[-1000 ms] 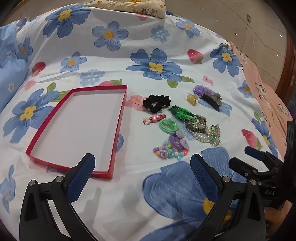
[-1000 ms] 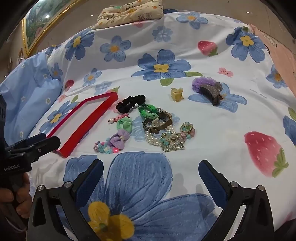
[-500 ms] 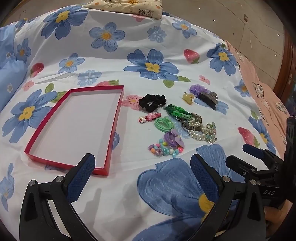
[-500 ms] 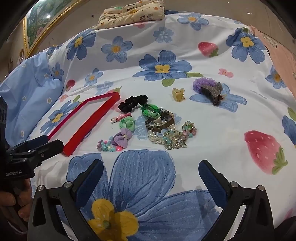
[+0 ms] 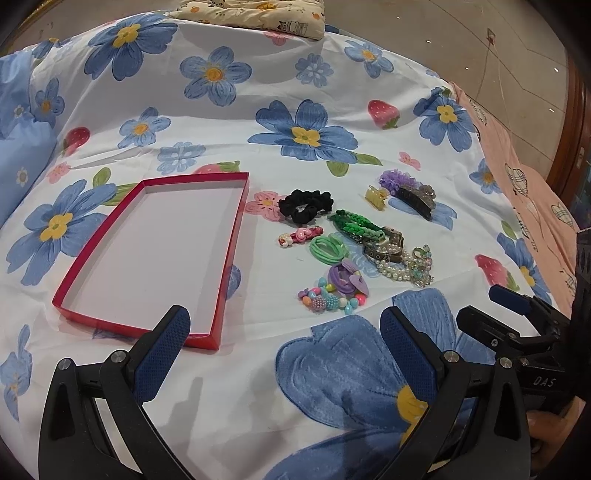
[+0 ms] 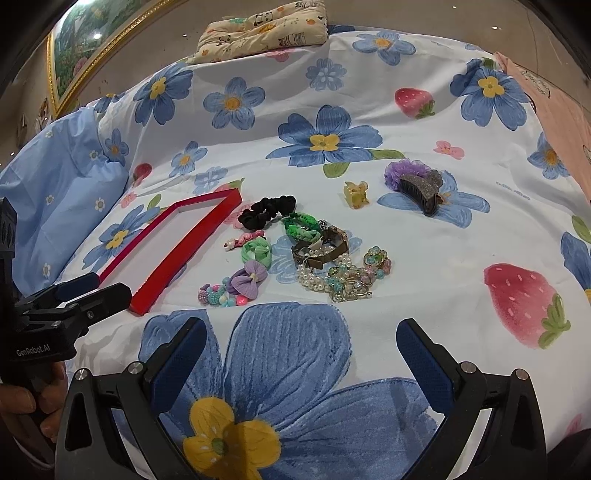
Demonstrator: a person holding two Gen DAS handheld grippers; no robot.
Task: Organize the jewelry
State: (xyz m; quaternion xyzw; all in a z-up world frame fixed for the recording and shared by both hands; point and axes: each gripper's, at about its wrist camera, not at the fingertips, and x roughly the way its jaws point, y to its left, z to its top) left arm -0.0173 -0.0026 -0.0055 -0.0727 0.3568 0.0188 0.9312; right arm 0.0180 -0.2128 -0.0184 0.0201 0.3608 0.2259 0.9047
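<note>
Since a second ago both cameras have drawn back a little: the pile of trinkets sits slightly farther from the fingers in each view, and nothing on the bedspread has shifted.

Left wrist view: the left gripper (image 5: 284, 334) hangs over the near part of the flowered bedspread (image 5: 236, 387), its jaws spread wide with nothing between them. The left blue pad overlaps the near edge of the red tray (image 5: 229, 254), which lies on the left half of the bed and holds nothing. To the right of the tray, near the middle of the bed, lie a black scrunchie (image 5: 306, 206), a pink hair clip (image 5: 300, 236), a green hair tie (image 5: 328, 249), a purple bow (image 5: 347, 277), a beaded bracelet (image 5: 327, 299), a green braided band (image 5: 356, 226), a brown watch (image 5: 386, 245) and a pearl bracelet (image 5: 397, 269), the last three touching. Farther toward the right edge sit a small yellow claw clip (image 5: 376, 197) and a dark claw clip (image 5: 415, 197) resting against a purple scrunchie (image 5: 397, 180). The right gripper (image 5: 491, 308) shows at the right edge; I cannot tell its jaws from here.

Right wrist view: the right gripper (image 6: 301, 345) hangs over the large blue flower at the near edge, jaws released and wide apart. The left gripper (image 6: 92, 290) enters from the left, beside the near corner of the tray (image 6: 184, 247). A patterned pillow (image 6: 264, 27) lies at the far edge.
</note>
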